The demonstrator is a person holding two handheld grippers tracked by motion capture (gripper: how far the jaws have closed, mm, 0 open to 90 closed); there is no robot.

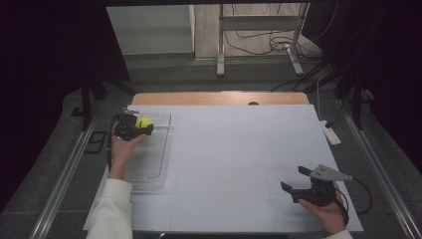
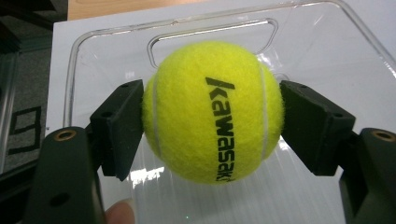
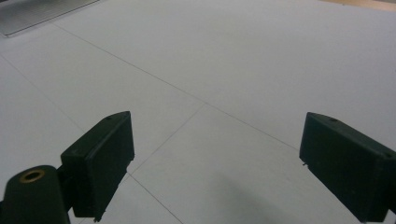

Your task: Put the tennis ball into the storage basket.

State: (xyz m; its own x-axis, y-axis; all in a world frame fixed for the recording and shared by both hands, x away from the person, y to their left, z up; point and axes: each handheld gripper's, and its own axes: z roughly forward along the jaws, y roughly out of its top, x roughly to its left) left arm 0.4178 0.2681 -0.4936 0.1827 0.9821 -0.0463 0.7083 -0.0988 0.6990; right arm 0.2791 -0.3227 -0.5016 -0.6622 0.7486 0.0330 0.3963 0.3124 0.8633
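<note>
Clear plastic tray [image 1: 149, 169] at the table's left edge, lying on the white table [image 1: 234, 149]. Left gripper [image 1: 141, 125] held over the tray's far end, its jaws clamped on a yellow tennis ball [image 1: 144, 122]; in the left gripper view each black pad presses one side of the ball [image 2: 212, 112], which hangs above the tray's floor near the cut-out handle [image 2: 212, 35]. Right gripper [image 1: 294, 180] at the table's near right corner, above bare surface, jaws spread wide with nothing between them [image 3: 212, 168].
</note>
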